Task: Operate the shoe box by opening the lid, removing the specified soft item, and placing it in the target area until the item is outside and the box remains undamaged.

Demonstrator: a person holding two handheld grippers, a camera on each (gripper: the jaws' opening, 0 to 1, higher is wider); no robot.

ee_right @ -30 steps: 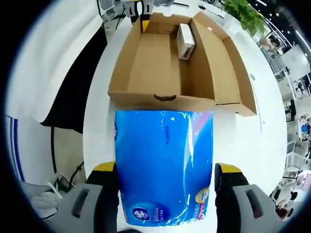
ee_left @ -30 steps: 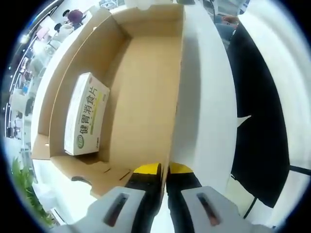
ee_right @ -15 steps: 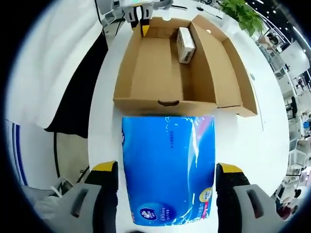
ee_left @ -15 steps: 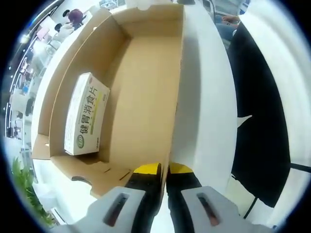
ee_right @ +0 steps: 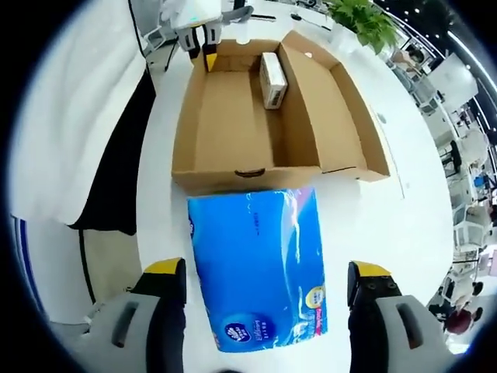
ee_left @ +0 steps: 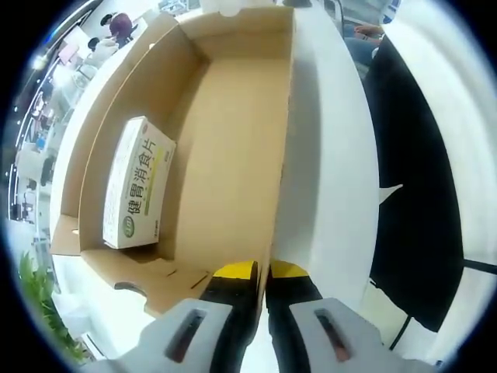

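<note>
The open cardboard shoe box [ee_right: 233, 132] rests on the white table [ee_right: 388, 217], its lid [ee_right: 342, 109] folded out flat to one side. A white medicine carton [ee_right: 272, 78] lies inside, also seen as the carton [ee_left: 138, 183]. A blue soft tissue pack [ee_right: 260, 276] lies on the table just in front of the box. My right gripper [ee_right: 266, 270] is open, and its fingers [ee_right: 165, 272] stand apart from the pack's sides. My left gripper [ee_left: 262, 272] is shut on the box's side wall [ee_left: 283, 140]; it shows as the left gripper [ee_right: 203, 29] at the box's far corner.
A black drape [ee_left: 419, 194] hangs past the table edge beside the box, also seen as the drape [ee_right: 116, 171]. A green plant [ee_right: 359, 15] stands beyond the box. Bare white tabletop lies on the lid side of the pack.
The right view has drawn back from the box. The blue pack now looks smaller and lies on the table with gaps to both right fingers, let go. The left gripper has not moved.
</note>
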